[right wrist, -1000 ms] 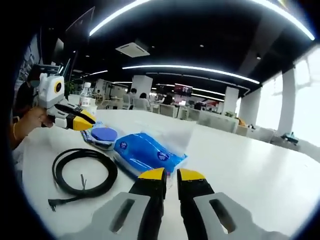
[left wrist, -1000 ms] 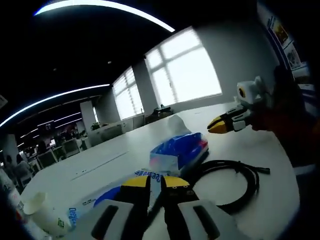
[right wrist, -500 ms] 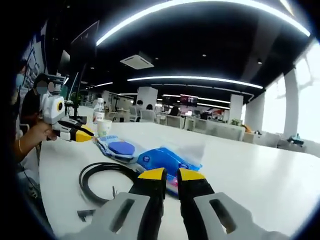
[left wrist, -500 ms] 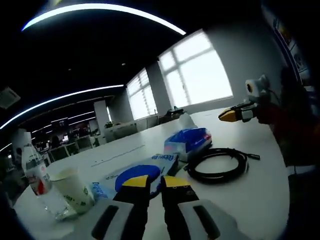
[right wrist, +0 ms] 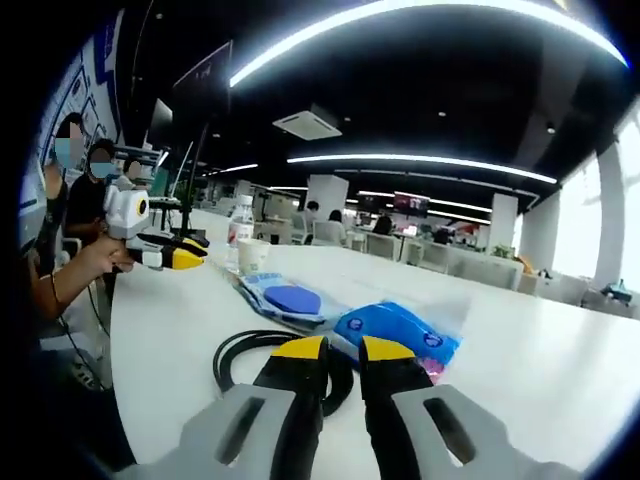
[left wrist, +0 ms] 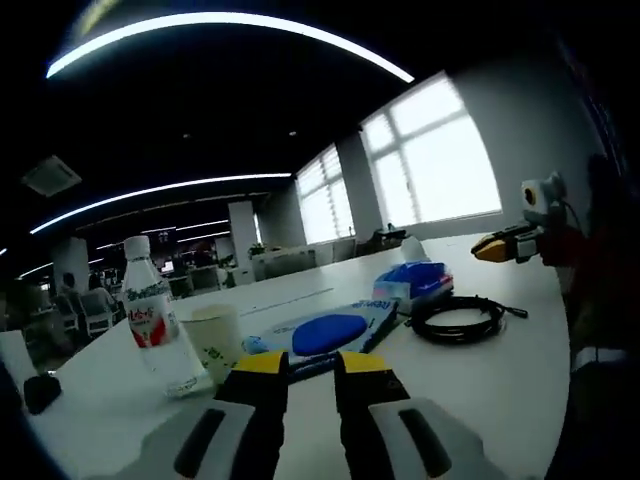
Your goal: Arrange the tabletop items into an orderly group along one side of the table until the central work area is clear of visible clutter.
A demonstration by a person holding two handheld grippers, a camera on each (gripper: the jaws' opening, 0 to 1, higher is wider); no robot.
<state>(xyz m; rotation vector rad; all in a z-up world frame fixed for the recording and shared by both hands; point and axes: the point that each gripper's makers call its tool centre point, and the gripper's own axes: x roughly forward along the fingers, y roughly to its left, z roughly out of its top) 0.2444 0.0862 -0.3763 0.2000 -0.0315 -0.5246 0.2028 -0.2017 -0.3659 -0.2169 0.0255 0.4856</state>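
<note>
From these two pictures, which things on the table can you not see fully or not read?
- Coiled black cable: in the right gripper view, its near side is hidden behind that gripper's own jaws.
- Water bottle label: in the left gripper view, the print is too small to read.
- Blue tissue pack: in the left gripper view, too small and far away to read.
- Small dark object: at the left edge of the left gripper view, too dark to identify.

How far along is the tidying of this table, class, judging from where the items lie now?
Done: the water bottle, paper cup, flat blue pack, tissue pack and coiled black cable already lie in a rough line. In hand: nothing; the left gripper and right gripper hover empty above the table. Left: tightening that row along one side.
</note>
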